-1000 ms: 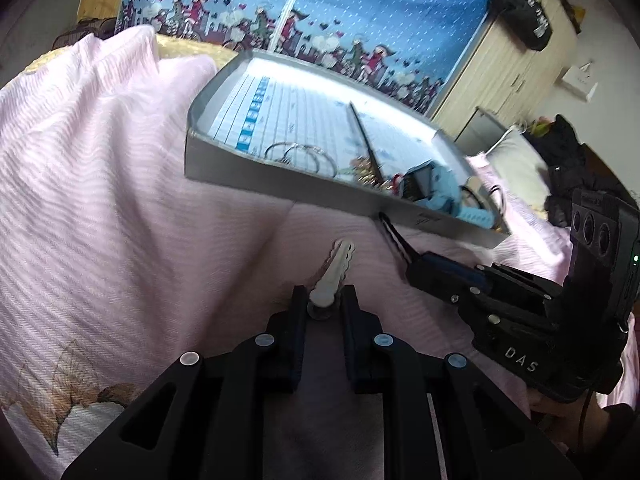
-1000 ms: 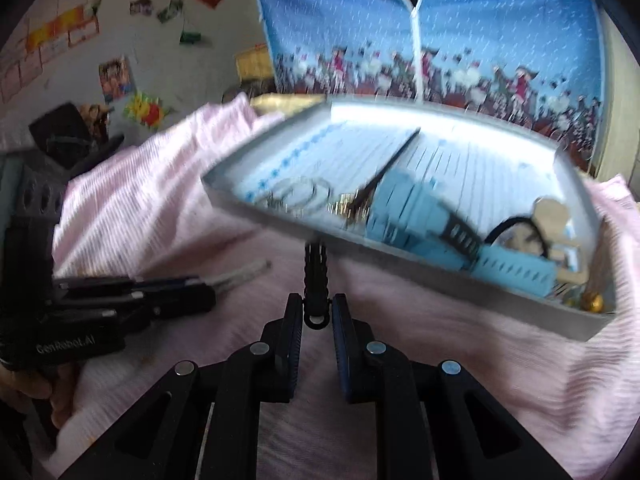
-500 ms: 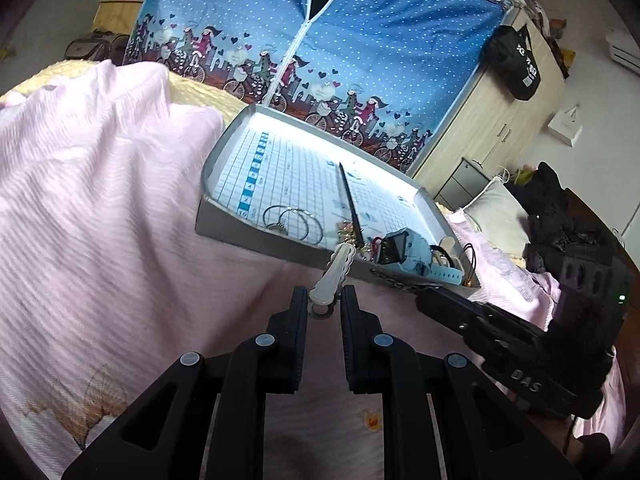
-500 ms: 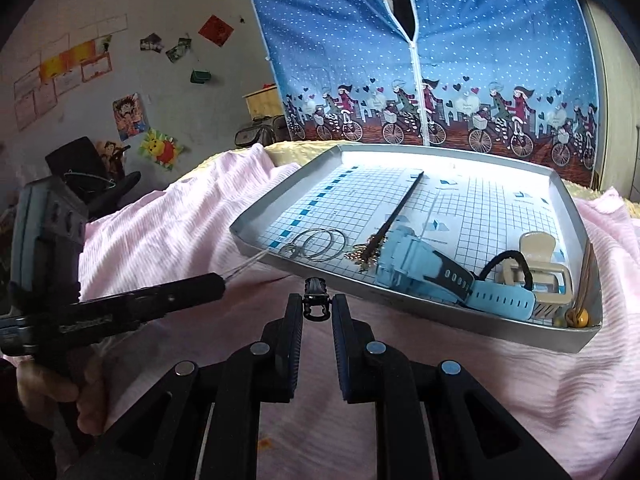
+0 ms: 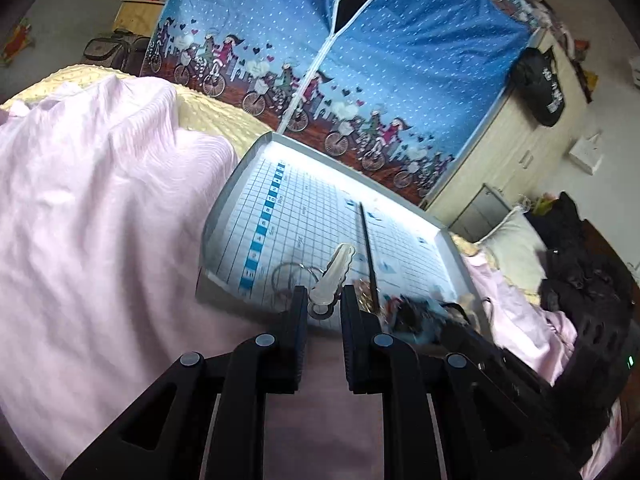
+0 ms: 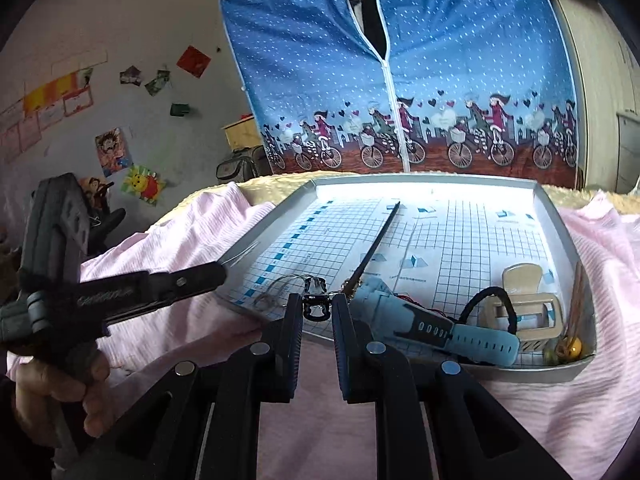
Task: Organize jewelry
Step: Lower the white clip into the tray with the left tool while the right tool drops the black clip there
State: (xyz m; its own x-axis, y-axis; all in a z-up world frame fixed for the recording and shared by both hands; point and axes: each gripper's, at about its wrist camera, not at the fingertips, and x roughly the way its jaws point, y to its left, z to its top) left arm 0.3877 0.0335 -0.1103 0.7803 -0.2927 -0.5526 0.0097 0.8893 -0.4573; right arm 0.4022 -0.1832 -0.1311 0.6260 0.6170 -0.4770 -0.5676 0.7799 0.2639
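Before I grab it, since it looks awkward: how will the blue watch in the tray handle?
The blue watch probably flops: its strap trails off the body. Likely light, being plastic-looking. It may snag the black hair tie lying against it.

White scalloped hair clip (image 5: 334, 276) and black clip (image 6: 316, 307), both over grey tray (image 6: 560, 216)

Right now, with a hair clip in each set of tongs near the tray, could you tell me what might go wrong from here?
1. The left tongs pinch only the tail end of the white clip, so it may swivel or slip out.
2. The right tongs hold the black clip close above the wire hoops and blue watch; releasing there could tangle them.
3. The tray rests on soft pink bedding, so a nudge might tip it.
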